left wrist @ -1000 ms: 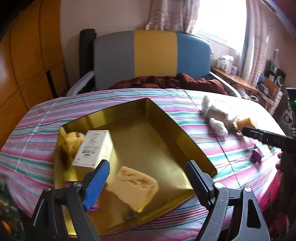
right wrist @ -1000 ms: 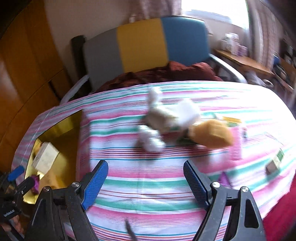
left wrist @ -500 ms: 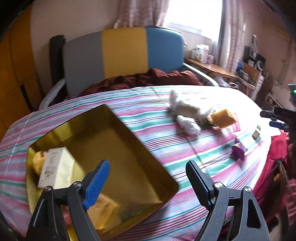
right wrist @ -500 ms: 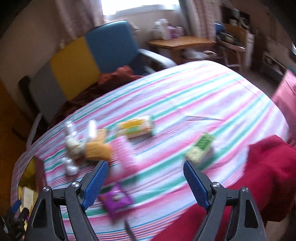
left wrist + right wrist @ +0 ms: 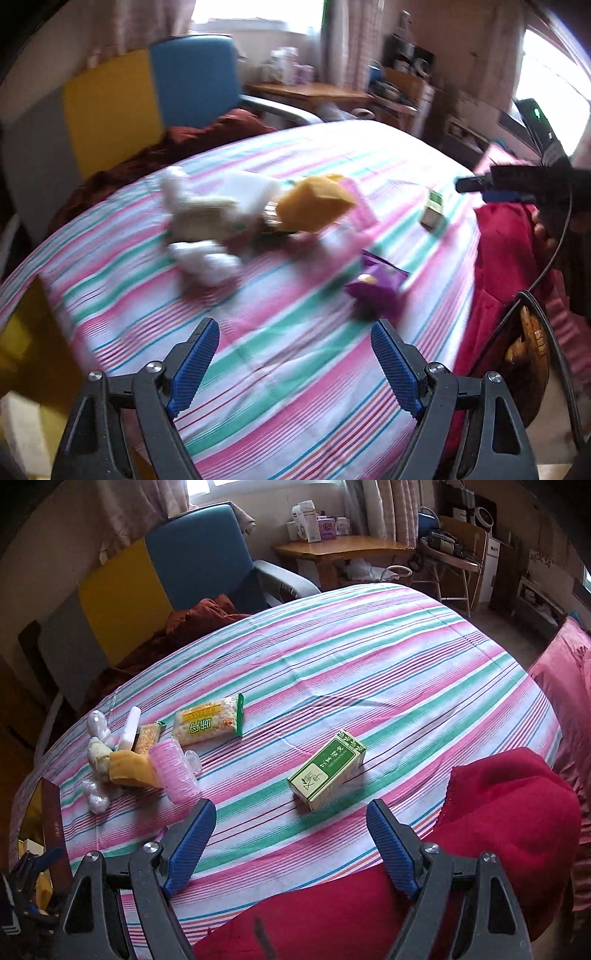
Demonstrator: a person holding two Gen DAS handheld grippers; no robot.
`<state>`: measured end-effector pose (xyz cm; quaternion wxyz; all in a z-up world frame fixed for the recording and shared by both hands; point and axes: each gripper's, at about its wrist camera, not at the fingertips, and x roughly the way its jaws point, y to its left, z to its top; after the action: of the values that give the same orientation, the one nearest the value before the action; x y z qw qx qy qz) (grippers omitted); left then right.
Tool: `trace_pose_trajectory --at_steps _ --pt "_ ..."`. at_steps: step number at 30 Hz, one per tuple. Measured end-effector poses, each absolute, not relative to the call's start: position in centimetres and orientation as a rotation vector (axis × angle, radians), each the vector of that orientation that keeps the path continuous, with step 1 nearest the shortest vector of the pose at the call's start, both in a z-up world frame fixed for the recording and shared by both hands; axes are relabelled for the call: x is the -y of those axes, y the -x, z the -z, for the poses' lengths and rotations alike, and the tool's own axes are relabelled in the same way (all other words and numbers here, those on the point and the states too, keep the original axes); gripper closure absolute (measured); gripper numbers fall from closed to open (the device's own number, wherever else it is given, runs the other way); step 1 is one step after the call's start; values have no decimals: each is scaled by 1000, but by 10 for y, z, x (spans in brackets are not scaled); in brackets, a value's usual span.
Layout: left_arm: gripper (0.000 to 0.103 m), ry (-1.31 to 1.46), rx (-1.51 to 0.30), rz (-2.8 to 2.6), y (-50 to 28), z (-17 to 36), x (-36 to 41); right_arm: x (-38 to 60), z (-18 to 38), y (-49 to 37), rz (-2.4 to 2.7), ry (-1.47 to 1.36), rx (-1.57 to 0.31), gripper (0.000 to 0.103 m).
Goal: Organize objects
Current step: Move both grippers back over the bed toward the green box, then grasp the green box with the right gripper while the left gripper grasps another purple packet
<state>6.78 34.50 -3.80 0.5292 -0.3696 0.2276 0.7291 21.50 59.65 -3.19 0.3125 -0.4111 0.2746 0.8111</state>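
Both the left gripper (image 5: 291,363) and the right gripper (image 5: 291,840) are wide open and empty. The green box (image 5: 327,774) lies near, and the snack packet (image 5: 208,725) and yellow sponge (image 5: 131,770) farther left; most sorting remains, I judge.

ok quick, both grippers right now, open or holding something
left gripper: open, holding nothing
right gripper: open, holding nothing

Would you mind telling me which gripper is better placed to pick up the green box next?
Right. The right gripper is open, with the green box just ahead between its fingers; from the left gripper it lies far off.
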Motion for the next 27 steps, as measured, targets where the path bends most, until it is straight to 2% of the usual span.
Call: trace_pose_trajectory --at_steps 7,12,14,19,24,27 --pt "18 849 -599 -1612 -86 51 -389 -610 35 -211 -2136 1160 -653 18" --pt "18 815 -646 -1522 -95 62 -414 -615 45 -190 -2182 1428 -395 16" --pt "18 808 -661 -1492 -97 67 -422 -619 51 -181 -2205 1527 -335 12" --pt "18 827 -658 -1455 -90 76 -438 -634 68 -157 -2188 1688 -243 11" --pt "30 879 -658 -1422 -86 89 -453 -644 88 -134 -2132 1876 -194 11" --pt "46 845 -687 -1448 -90 93 -453 -644 94 -127 -2095 1903 -123 12"
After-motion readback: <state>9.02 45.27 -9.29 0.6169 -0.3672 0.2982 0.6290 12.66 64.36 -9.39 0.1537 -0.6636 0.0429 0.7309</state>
